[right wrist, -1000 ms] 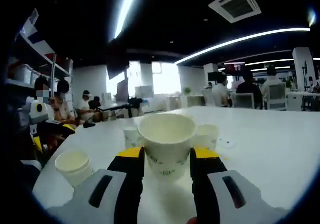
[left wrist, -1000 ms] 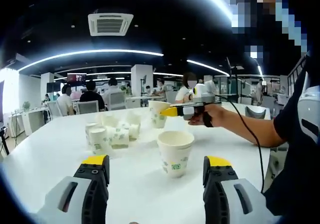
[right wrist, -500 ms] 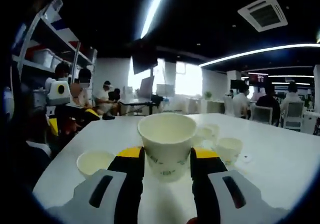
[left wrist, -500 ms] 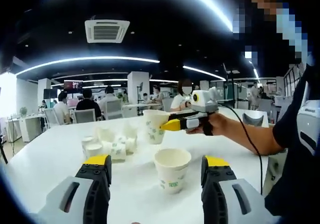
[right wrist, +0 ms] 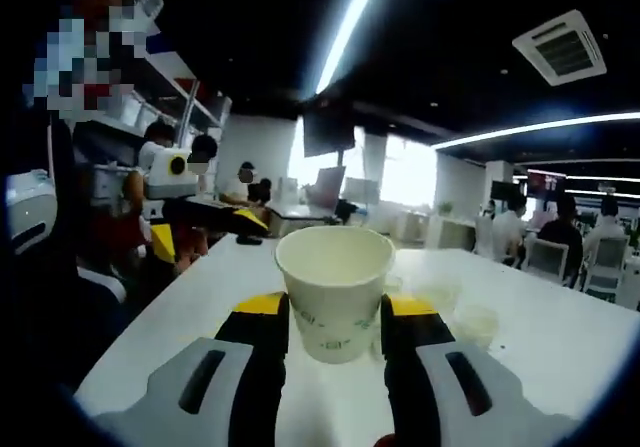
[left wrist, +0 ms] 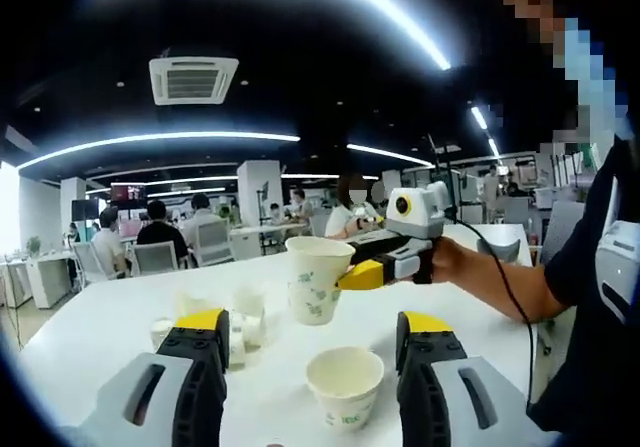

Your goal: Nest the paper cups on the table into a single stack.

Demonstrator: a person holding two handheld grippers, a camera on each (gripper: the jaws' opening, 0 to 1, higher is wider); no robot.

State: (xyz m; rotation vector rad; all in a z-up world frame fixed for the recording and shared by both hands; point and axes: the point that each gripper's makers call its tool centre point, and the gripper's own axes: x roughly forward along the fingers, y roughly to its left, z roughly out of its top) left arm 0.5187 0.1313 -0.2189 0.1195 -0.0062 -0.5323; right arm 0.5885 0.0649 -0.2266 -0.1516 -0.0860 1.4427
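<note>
Compared to half a second back, the right hand-held gripper has carried its paper cup higher and closer. In the left gripper view that held cup now hangs in the air above and a bit beyond the standing cup, where before it sat further back and lower. The jaws are clamped on the cup's sides, cup upright, mouth up.

The left hand-held gripper is spread wide with nothing between the jaws. The standing cup sits on the white surface in the gap ahead of them, not touching either jaw; it also looks nearer than it did earlier.

Count: one cup held and one standing alone. There's also a loose cluster of cups further back toward the left side of the surface. I can make out roughly three or four of them, too blurry to be sure. In the right gripper view, a couple of faint cups sit on the surface behind the held one.

There's plenty of bare surface around the standing cup, and the cluster is well apart from it.
</note>
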